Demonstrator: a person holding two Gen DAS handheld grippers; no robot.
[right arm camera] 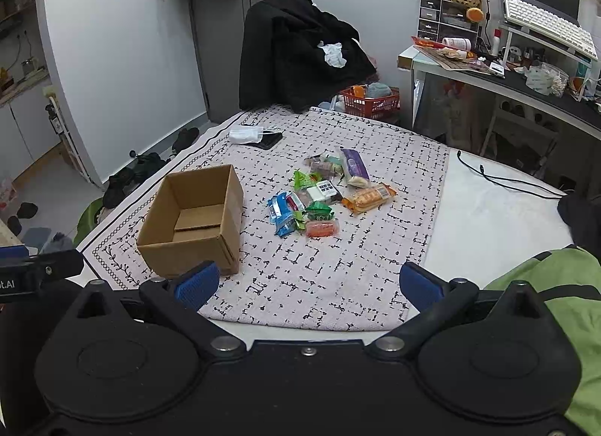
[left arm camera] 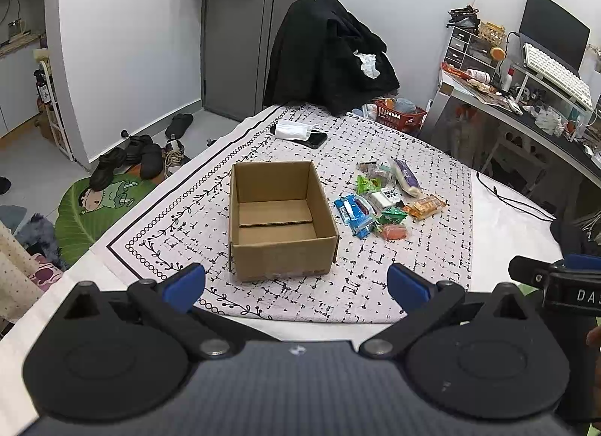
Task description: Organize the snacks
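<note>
Green cloth point(right arm camera: 556, 297) shows beside right gripper point(right arm camera: 310, 285) only.

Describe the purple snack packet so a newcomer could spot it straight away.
Start at the open cardboard box on the patterned cloth; the snack pile lies apart, on the desk side. The purple snack packet lies at the pile's far edge, the only purple wrapper, elongated, with a pale end.

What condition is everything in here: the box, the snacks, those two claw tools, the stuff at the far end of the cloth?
Box: upright, open-topped, empty.
Snacks: loose pile on the cloth, right of the box, none inside.
Left gripper: jaws wide open, holding nothing.
Right gripper: jaws wide open, holding nothing.
Phone: flat on the cloth, partly under a mask.
</note>
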